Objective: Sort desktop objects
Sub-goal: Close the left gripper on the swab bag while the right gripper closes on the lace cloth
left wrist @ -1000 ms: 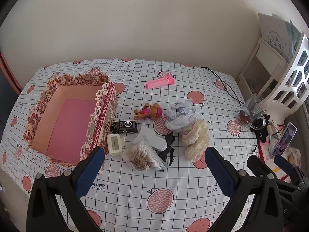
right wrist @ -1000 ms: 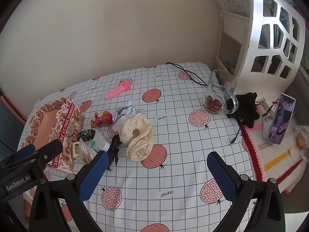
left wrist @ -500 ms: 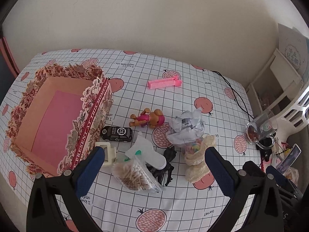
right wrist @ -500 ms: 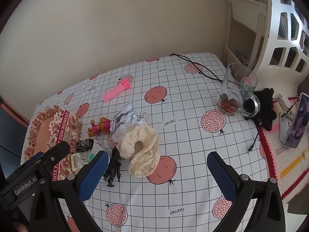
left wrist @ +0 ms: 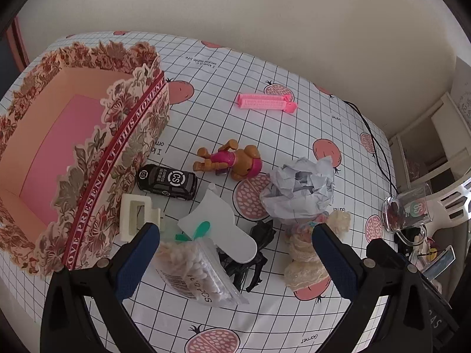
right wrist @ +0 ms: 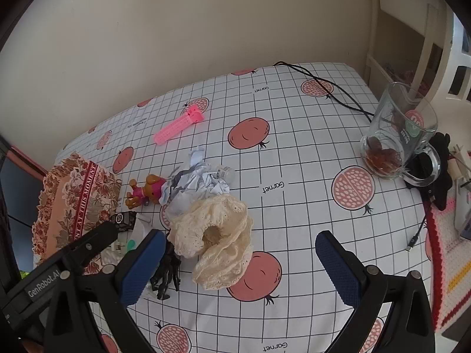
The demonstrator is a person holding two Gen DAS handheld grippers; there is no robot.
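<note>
Desktop objects sit clustered mid-table on a white grid tablecloth printed with pomegranates. Left gripper hangs over the near edge of the pile, fingers spread wide, nothing between them. Right gripper likewise spread, empty, above the cream lace scrunchie. Nearest in left view: clear bag of cotton swabs, barcode label on it, partly over a white flat plastic piece with a green tip. Black toy figure just beside the bag. Cream hair claw clip next to the floral gift box, open, pink inside, red band with lettering. Black toy car with round white logos near the box wall. Crumpled white paper ball touching the scrunchie. Brown puppy toy in pink lying on its side behind the car. Pink comb-like stick farther back, apart from the rest. Glass mug at far right, brown stuff in bottom. Black cable runs toward the wall.
</note>
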